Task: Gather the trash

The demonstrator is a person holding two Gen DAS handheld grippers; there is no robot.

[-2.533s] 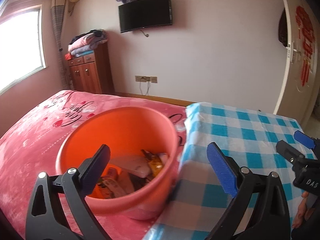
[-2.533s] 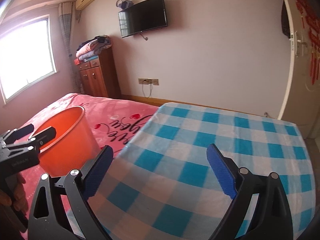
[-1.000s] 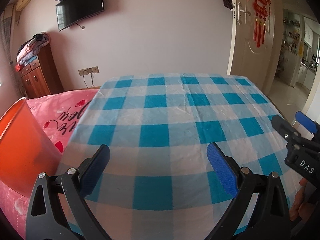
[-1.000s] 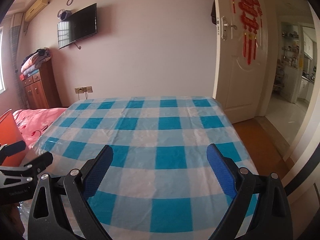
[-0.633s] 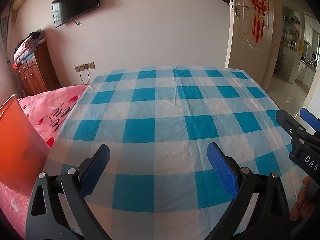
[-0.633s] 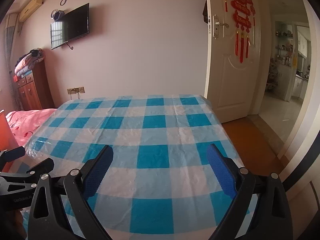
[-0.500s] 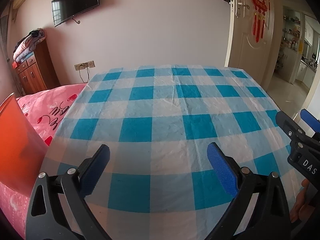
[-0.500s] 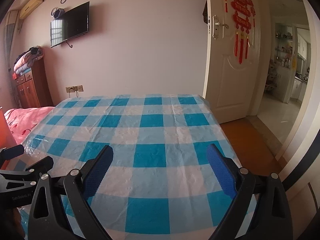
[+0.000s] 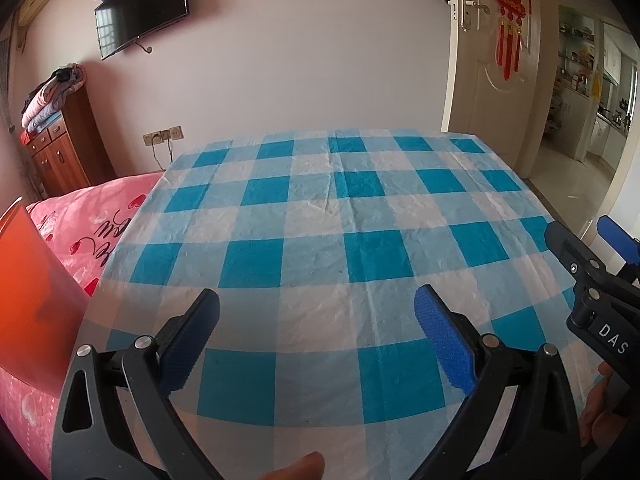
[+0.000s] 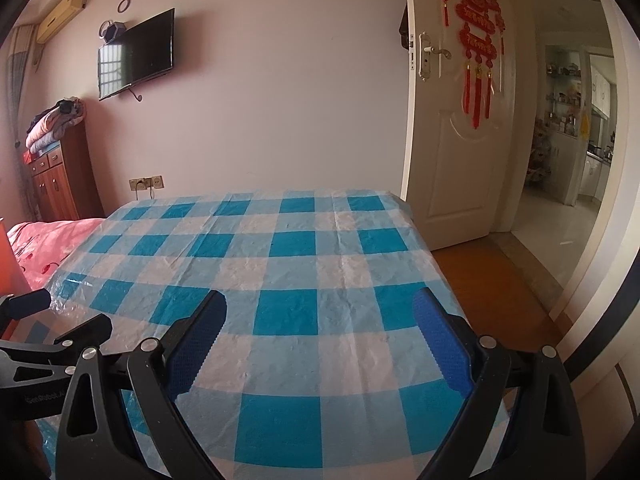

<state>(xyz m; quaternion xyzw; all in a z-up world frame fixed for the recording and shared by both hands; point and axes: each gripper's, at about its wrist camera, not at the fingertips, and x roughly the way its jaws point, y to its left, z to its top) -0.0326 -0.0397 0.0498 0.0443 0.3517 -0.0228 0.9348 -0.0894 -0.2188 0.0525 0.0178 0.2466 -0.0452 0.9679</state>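
My left gripper [image 9: 316,332] is open and empty above the near part of a blue-and-white checked cloth [image 9: 340,216]. My right gripper [image 10: 318,330] is open and empty over the same checked cloth [image 10: 288,272], further right. The orange bucket [image 9: 28,288] shows only as a side wall at the far left of the left wrist view; a sliver of it [image 10: 6,256] shows in the right wrist view. No loose trash shows on the cloth. The right gripper's side [image 9: 588,284] shows at the right edge of the left wrist view.
A pink bedspread [image 9: 100,216] lies left of the cloth. A wooden cabinet [image 9: 60,148] with folded blankets stands at the back left. A TV [image 10: 136,54] hangs on the wall. A white door [image 10: 452,140] stands open at the right, with wood floor [image 10: 492,280] below it.
Both views have swung right, away from the orange bucket with trash in it, to the checked cloth. The bucket has slid to the left edge. Both grippers stayed open.
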